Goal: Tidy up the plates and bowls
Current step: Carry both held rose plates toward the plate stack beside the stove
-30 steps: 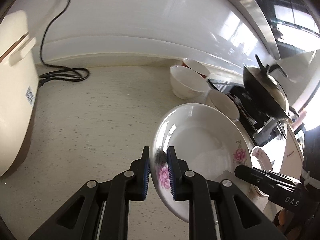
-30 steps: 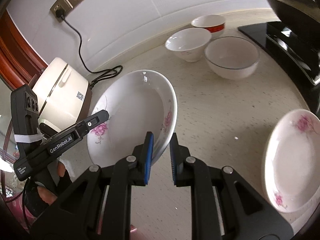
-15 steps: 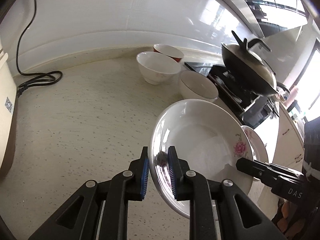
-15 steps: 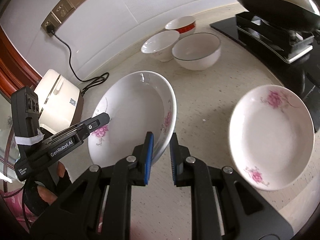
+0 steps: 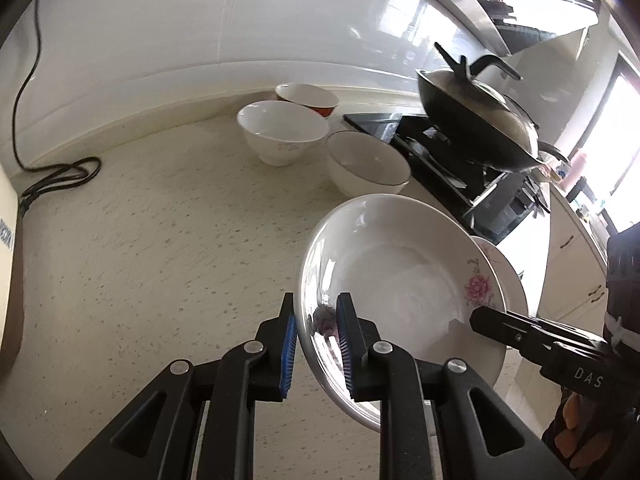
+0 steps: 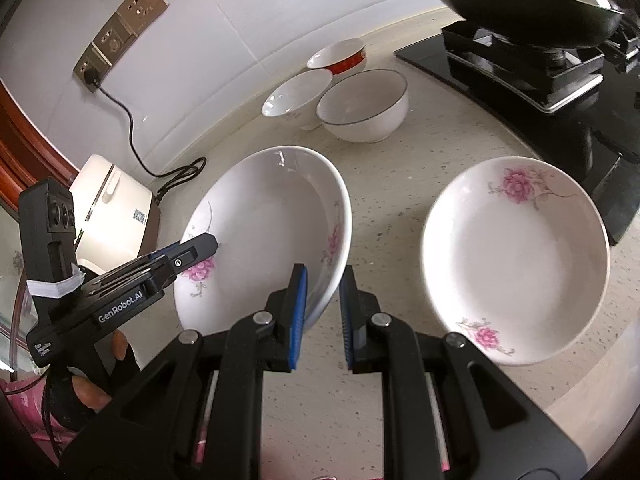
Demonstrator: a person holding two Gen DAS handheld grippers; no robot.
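Observation:
A white plate with pink flowers [image 5: 400,280] hangs tilted above the counter, gripped at opposite rims. My left gripper [image 5: 316,320] is shut on its near-left rim, and my right gripper [image 6: 323,280] is shut on the other rim of this plate [image 6: 264,232]. Each gripper shows in the other's view: the right one [image 5: 480,320], the left one [image 6: 200,246]. A second flowered plate [image 6: 516,256] lies flat on the counter just right of the held one; the left wrist view shows only its edge [image 5: 500,260]. Three bowls stand at the back: red-banded [image 6: 340,56], plain white [image 6: 296,94], dark-rimmed [image 6: 364,108].
A black wok [image 5: 476,120] sits on the stove [image 6: 532,72] at the right, close behind the flat plate. A rice cooker [image 6: 112,208] stands at the left, its cord [image 5: 60,176] running along the wall to the sockets [image 6: 120,32]. A gloved hand [image 6: 96,384] holds the left gripper.
Both grippers have carried the held plate to the right, toward the stove. The second plate has come fully into the right wrist view, and the rice cooker has slid off to the left.

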